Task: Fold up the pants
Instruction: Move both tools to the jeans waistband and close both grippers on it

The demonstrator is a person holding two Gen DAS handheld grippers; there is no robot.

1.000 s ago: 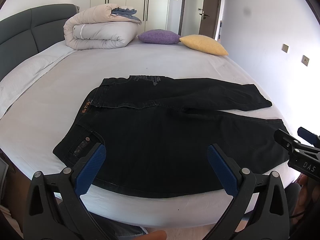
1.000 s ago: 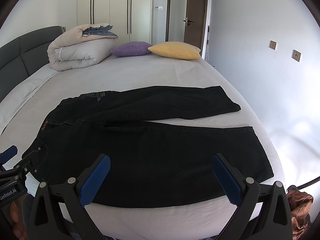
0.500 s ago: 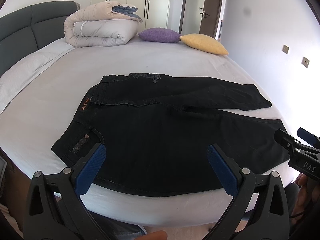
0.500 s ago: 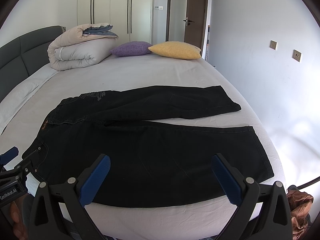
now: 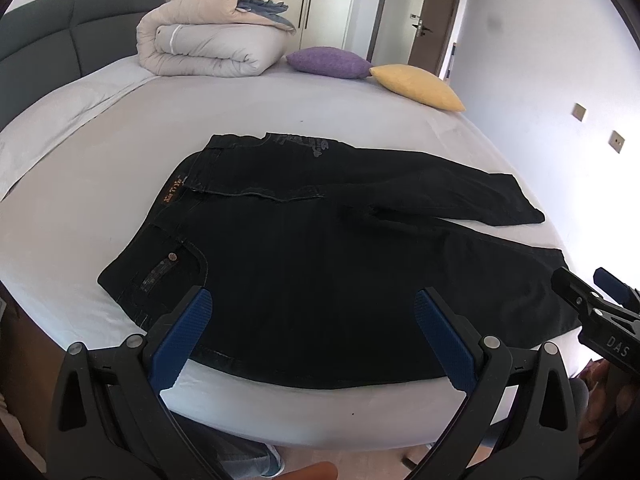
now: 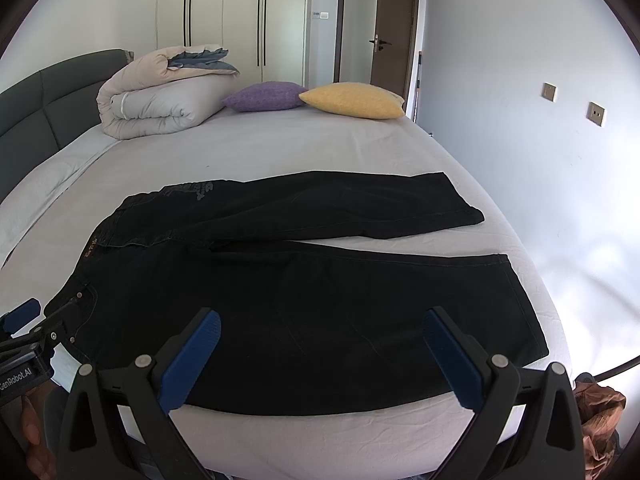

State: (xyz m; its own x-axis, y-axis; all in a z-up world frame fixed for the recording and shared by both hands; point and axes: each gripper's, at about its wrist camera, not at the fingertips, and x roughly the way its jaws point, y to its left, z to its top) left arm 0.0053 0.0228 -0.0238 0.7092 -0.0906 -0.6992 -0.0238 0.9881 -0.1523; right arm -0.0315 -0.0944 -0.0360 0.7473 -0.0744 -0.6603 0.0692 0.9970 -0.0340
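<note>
Black jeans [image 5: 320, 248] [image 6: 304, 280] lie flat on the white bed, waistband to the left, both legs running right and splayed apart at the hems. My left gripper [image 5: 312, 300] hovers open over the near edge by the waist pocket, holding nothing. My right gripper [image 6: 320, 320] is open above the near leg, also holding nothing. Each gripper shows at the edge of the other's view: the right one [image 5: 592, 300] at the hem end, the left one [image 6: 36, 328] by the waistband.
A rolled duvet [image 5: 208, 40] [image 6: 160, 100], a purple cushion [image 5: 328, 63] [image 6: 264, 97] and a yellow cushion [image 5: 416, 86] [image 6: 352, 100] sit at the bed's far side. The grey headboard [image 5: 48, 32] is on the left. Wall [image 6: 560, 160] runs along the right; the bed edge [image 6: 320, 432] is close below.
The left gripper has tilted slightly, so the jeans sit a little lower in its view. The right gripper has barely moved. Both stay open.
</note>
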